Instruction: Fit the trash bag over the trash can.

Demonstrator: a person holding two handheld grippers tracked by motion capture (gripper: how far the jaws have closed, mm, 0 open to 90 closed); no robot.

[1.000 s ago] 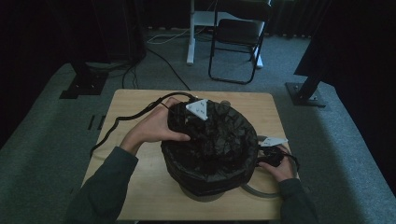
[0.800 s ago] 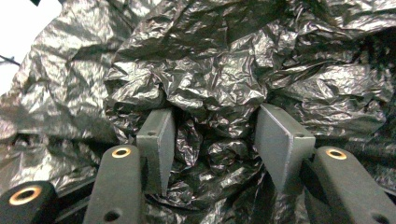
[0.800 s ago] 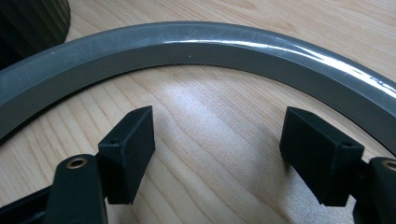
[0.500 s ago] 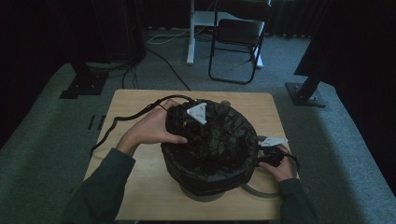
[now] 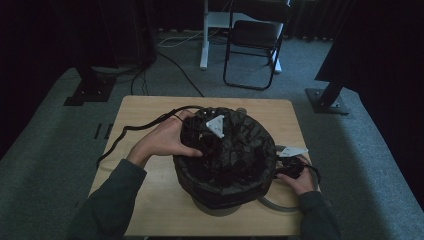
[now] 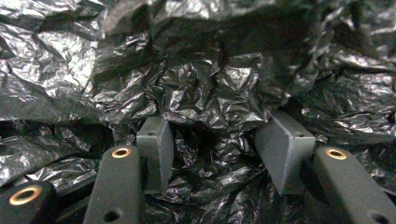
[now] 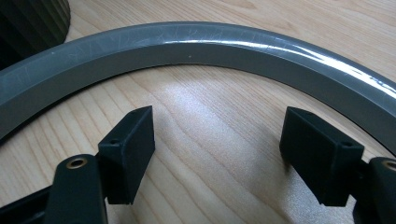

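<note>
The person is wearing dark grey-green sleeves [image 5: 107,200]. Each gripper [image 7: 219,154] is showing two black blocky jaws with little brass rings. A black cable [image 5: 135,127] is trailing away.

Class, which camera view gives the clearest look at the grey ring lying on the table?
The right gripper view: the grey ring arcs close and sharp across the wood just beyond the open right claw. The high view shows a small curved part beside the bag-lined bin. The left gripper view looks at crumpled black bag.

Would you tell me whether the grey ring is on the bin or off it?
Off. The grey ring lies flat on the table, beside the bin.
</note>
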